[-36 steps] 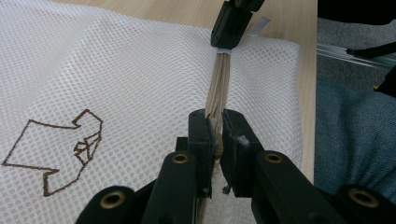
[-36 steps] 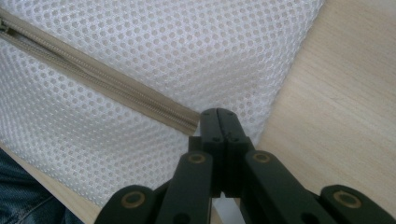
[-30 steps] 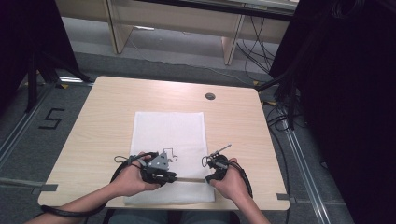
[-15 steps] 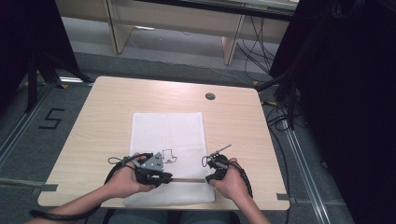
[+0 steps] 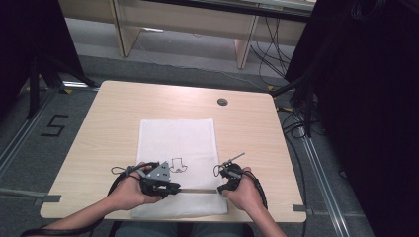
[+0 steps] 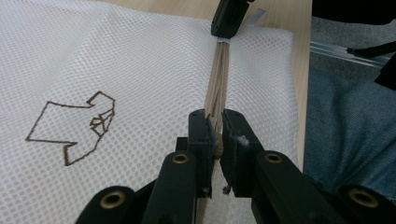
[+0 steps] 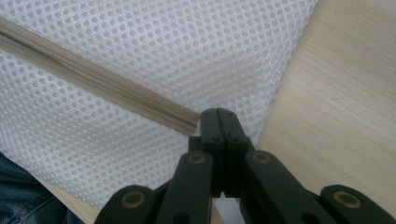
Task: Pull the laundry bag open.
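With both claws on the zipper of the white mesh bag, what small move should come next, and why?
Probably slide the left claw along the beige zipper, away from the right claw. The left claw is pinched on what looks like the pull, and the right claw is clamped at the zipper's end on the white mesh laundry bag, anchoring it. The zipper between them looks closed.

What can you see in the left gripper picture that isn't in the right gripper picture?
The left gripper view has a brown drawing on the white mesh bag, and the right gripper far off at the zipper's other end. The right gripper view has the zipper's end beside its closed fingers and bare table. Both show the bag and tan zipper.
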{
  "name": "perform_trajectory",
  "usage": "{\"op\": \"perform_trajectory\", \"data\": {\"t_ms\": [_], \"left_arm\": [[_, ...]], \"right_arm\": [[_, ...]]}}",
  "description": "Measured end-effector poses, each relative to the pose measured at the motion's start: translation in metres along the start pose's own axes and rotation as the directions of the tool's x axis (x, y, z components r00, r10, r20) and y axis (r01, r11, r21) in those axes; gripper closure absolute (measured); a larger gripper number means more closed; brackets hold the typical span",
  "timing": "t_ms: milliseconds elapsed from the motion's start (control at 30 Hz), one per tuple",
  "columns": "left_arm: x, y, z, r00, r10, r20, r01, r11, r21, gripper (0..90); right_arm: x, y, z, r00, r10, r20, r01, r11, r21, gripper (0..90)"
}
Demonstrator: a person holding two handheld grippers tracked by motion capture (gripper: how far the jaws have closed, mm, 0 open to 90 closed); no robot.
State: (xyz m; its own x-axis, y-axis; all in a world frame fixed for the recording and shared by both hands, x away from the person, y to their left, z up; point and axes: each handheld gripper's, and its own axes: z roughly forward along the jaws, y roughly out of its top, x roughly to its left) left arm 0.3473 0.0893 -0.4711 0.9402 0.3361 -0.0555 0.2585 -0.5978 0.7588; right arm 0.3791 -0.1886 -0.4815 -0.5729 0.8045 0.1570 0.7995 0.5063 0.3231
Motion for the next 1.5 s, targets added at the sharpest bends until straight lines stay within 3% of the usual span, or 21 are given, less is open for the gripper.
{"op": "perform_trajectory", "data": {"t_ms": [167,267,567,800,900,1500], "left_arm": [[0.000,-0.004,-0.003,0.9998,-0.018,-0.001,0.018,0.9998,-0.005,81.9],[0.001,-0.003,-0.005,1.0000,0.001,-0.007,-0.001,1.0000,0.006,81.9],[0.001,-0.004,-0.006,1.0000,-0.003,-0.002,0.003,1.0000,0.001,81.9],[0.003,-0.010,-0.013,0.9992,-0.038,-0.013,0.038,0.9991,-0.018,81.9],[0.004,-0.010,-0.014,0.9997,-0.015,-0.019,0.015,0.9999,-0.003,81.9],[0.003,-0.015,-0.018,0.9993,-0.030,-0.019,0.030,0.9994,-0.015,81.9]], "right_arm": [[0.000,0.001,-0.001,1.0000,0.000,0.003,0.000,1.000,0.013,90.0],[0.000,0.001,-0.001,1.0000,-0.003,0.003,0.003,1.000,0.016,90.0],[0.000,0.000,0.000,1.0000,0.004,-0.002,-0.004,1.000,0.002,90.0],[-0.001,0.000,0.000,1.0000,0.001,0.003,-0.001,1.000,0.008,90.0],[0.000,0.001,-0.001,1.0000,-0.001,0.004,0.001,1.000,0.014,90.0],[0.000,0.001,-0.001,1.0000,-0.003,0.003,0.003,1.000,0.014,90.0]]}}
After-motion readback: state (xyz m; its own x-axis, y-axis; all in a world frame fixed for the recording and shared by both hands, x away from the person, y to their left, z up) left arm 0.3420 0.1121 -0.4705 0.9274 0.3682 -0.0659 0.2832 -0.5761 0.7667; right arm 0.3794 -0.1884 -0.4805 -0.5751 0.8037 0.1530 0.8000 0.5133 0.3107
